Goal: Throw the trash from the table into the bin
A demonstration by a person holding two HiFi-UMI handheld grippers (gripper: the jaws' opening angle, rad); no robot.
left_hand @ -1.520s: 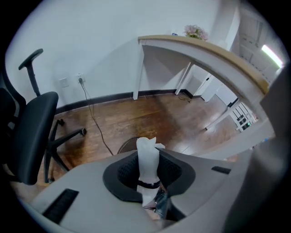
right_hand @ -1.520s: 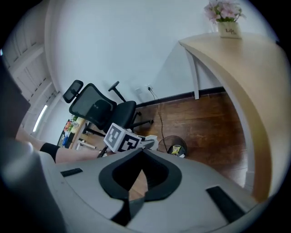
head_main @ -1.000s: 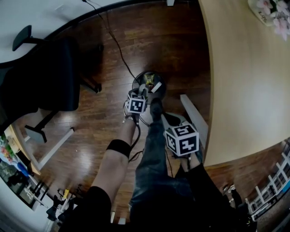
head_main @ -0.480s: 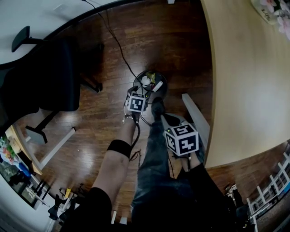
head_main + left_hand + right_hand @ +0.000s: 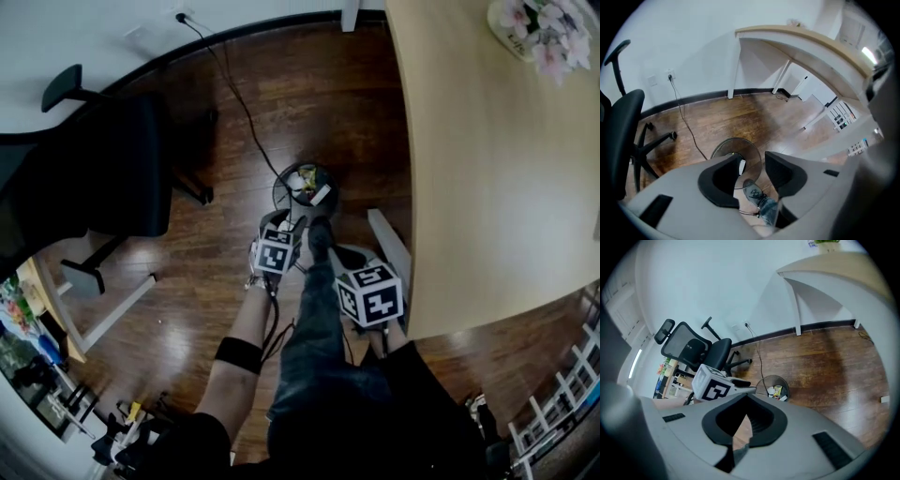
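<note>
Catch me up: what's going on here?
A person stands over the wire bin on the floor beside the table, a gripper in each hand. The left gripper hangs above the bin; its jaws are apart with nothing between them and have just been closing. The right gripper is by the person's leg, jaws together and empty. Several pieces of trash lie in the bin. The part of the table in view shows only flowers.

No readable text; cube [image 5: 277, 255] on left hand-held gripper [image 5: 753, 165] bears only square markers.
</note>
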